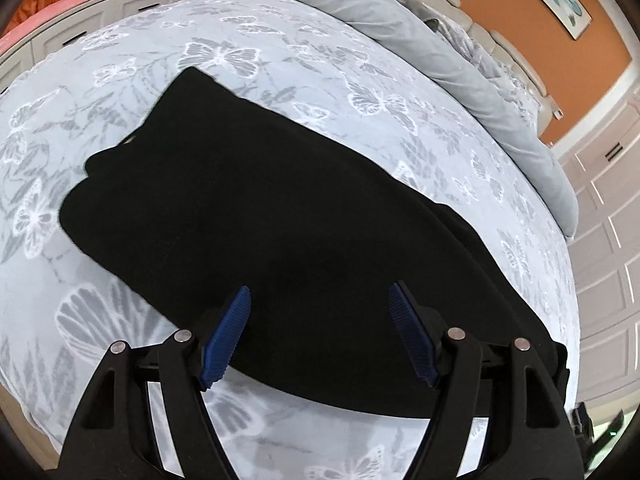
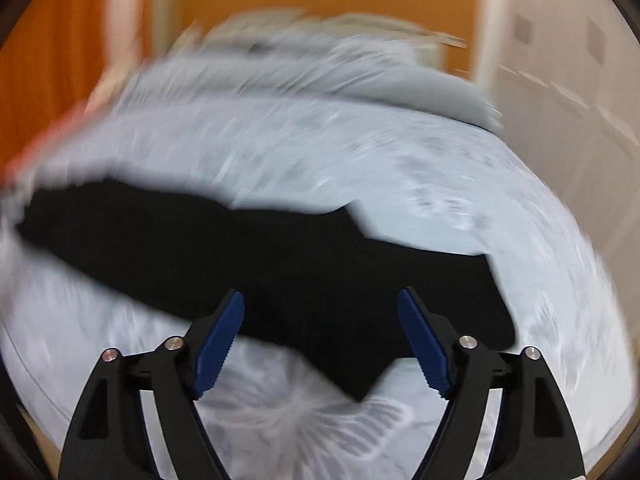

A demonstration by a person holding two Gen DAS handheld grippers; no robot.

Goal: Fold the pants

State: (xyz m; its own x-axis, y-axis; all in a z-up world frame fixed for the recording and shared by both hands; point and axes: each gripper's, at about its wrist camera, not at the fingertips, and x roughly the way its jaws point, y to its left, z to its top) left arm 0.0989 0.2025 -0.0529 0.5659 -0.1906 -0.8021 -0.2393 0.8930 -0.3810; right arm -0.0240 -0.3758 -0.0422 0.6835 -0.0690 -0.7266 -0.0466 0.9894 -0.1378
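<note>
I hold both claws released, left claw (image 1: pixel 320 332) and right claw (image 2: pixel 320 340), above the pants (image 1: pixel 256 208) laid flat mid-frame on the bed (image 1: pixel 460 148), ready to pinch an edge.

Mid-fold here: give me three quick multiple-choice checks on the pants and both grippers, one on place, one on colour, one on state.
1. Where do the pants lie?
A. on the butterfly-print bed cover
B. on the floor
C. in a drawer

2. What colour are the gripper pads?
A. red
B. blue
C. white

3. How do the two grippers stand?
A. both shut on cloth
B. one open, one shut
C. both open, holding nothing

Key: 1 A, the black pants are spread on the bed cover. 2 B, the pads are blue. 3 C, the left gripper and right gripper each show a wide gap with no cloth pinched.
</note>
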